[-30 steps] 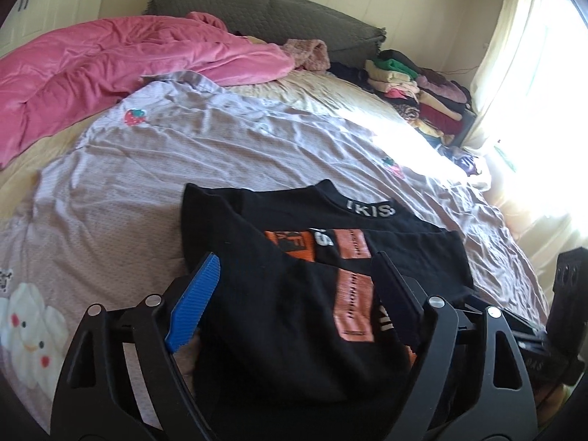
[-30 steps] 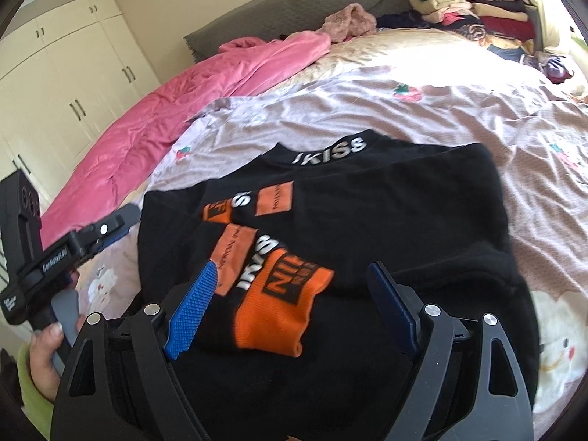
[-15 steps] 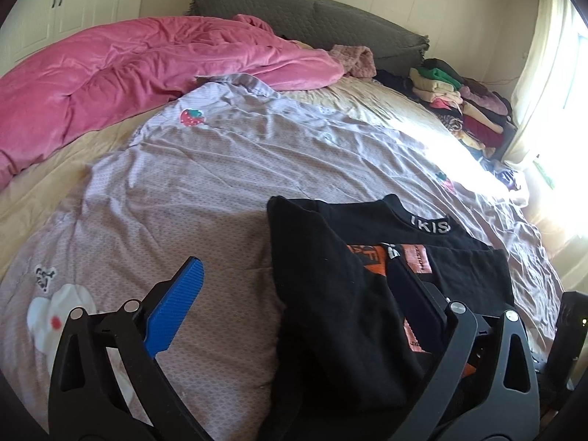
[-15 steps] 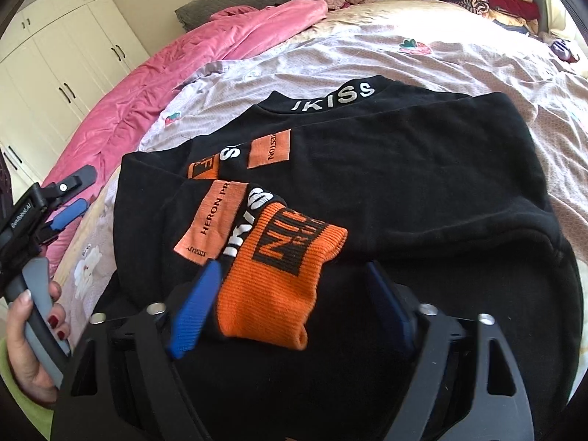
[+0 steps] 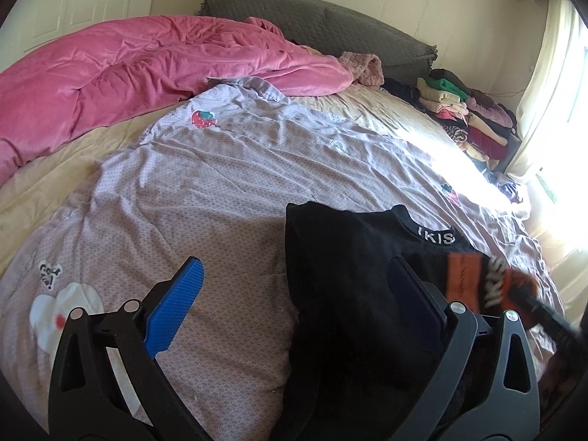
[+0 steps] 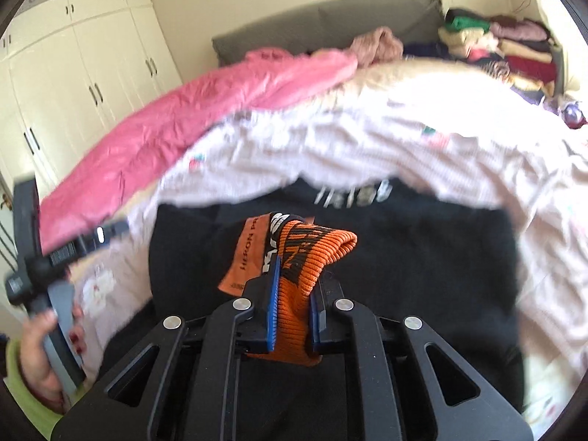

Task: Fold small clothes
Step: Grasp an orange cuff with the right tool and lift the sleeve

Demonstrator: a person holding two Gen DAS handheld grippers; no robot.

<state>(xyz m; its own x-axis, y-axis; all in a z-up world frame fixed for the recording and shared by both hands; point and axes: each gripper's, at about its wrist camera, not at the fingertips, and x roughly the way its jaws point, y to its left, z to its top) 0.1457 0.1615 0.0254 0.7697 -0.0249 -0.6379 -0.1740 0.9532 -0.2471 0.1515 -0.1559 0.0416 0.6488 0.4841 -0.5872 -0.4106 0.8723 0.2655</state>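
Observation:
A black sweater [image 5: 349,275] with an "IKISS" collar lies flat on the lilac sheet [image 5: 220,183]. Its sleeve ends in an orange ribbed cuff [image 6: 316,246]. My right gripper [image 6: 296,283] is closing, and its blue pads press the cuff from both sides and hold it a little above the sweater body [image 6: 422,257]. In the left wrist view the cuff [image 5: 514,286] is a blur at the right edge. My left gripper [image 5: 296,268] stands wide open over the sweater's left edge, with nothing gripped. A hand [image 6: 47,349] holds that gripper at the left of the right wrist view.
A pink duvet [image 5: 147,62] is bunched along the bed's far left side. A stack of folded clothes [image 5: 470,117] sits at the far right corner by the bright window. Behind are a grey headboard [image 5: 330,25] and cream wardrobe doors [image 6: 73,73].
My right gripper has shut on the orange cuff and raised it off the sweater. My left gripper has slid left toward the sweater's edge and opened wider.

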